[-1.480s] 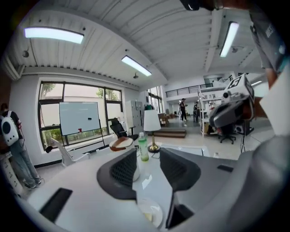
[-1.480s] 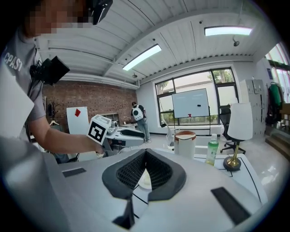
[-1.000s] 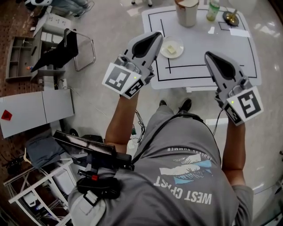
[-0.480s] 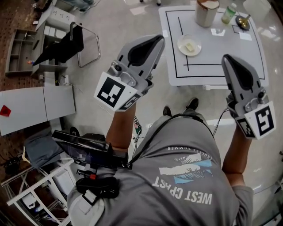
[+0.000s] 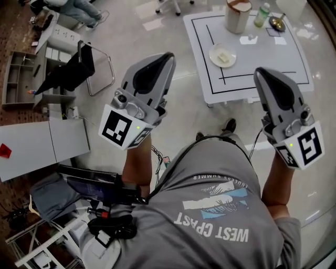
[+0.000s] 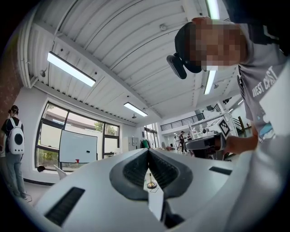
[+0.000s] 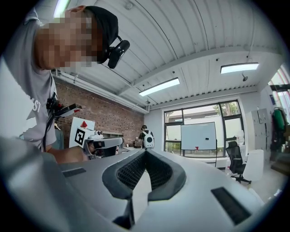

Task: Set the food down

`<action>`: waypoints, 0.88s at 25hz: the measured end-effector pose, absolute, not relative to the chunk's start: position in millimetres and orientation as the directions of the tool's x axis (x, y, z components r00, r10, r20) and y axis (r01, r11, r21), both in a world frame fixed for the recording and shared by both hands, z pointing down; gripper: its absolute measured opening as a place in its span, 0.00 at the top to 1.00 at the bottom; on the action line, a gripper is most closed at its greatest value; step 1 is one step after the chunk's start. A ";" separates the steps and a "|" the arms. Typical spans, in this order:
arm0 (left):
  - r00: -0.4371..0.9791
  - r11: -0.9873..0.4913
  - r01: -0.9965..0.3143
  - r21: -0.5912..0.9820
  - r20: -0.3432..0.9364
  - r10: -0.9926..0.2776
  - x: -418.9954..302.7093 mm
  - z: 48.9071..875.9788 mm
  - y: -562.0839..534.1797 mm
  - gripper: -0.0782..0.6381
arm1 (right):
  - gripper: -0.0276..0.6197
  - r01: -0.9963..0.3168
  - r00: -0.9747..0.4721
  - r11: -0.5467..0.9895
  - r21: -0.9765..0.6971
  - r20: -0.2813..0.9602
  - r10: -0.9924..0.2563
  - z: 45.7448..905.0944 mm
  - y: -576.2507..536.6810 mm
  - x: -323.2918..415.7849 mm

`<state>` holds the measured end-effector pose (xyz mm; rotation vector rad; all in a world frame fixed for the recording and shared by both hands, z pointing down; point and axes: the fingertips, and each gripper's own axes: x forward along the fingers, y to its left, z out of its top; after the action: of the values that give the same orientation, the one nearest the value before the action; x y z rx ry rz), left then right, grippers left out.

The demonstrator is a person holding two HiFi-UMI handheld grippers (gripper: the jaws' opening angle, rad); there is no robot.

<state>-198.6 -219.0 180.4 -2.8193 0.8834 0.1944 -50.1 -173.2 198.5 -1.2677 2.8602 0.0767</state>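
A pale piece of food (image 5: 224, 57) lies on a small white plate (image 5: 216, 51) on the low white table (image 5: 283, 58), well ahead of me. Both grippers are held up in the air, short of the table and pointing forward. My left gripper (image 5: 169, 55) is shut with nothing in it; in the left gripper view its jaws (image 6: 147, 152) meet at the tips. My right gripper (image 5: 261, 72) is also shut and empty, its jaws (image 7: 146, 152) closed in the right gripper view. Neither touches the plate or the food.
On the table's far side stand a white bucket (image 5: 237, 16), a green bottle (image 5: 261, 16) and a metal dish with a spoon (image 5: 276, 22). A black folding chair (image 5: 73, 68) and grey shelves (image 5: 21, 79) stand at the left. A person stands by the far window (image 6: 12, 149).
The table and plate have slid farther from me and to the right in the head view. Both grippers have drawn back from the table and stay shut.
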 end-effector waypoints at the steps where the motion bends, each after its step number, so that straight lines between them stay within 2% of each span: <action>1: 0.814 -0.807 -0.576 -0.129 -0.183 -0.552 -202.3 179.5 -217.0 0.88 | 0.95 -0.743 -0.669 0.668 0.044 -0.029 -0.743 197.8 -170.8 -52.8; 11: 0.818 -0.817 -0.563 -0.120 -0.217 -0.532 -213.4 173.4 -197.8 0.88 | 0.95 -0.762 -0.645 0.643 0.081 -0.006 -0.764 194.6 -148.2 -61.8; 22: 0.822 -0.823 -0.559 -0.102 -0.198 -0.534 -216.6 185.5 -177.5 0.88 | 0.95 -0.753 -0.656 0.655 0.065 0.005 -0.755 201.9 -130.2 -71.8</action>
<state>-216.6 -177.5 185.5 -2.8489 0.8605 0.2406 -71.8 -130.2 201.9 -1.3157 2.8861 0.0899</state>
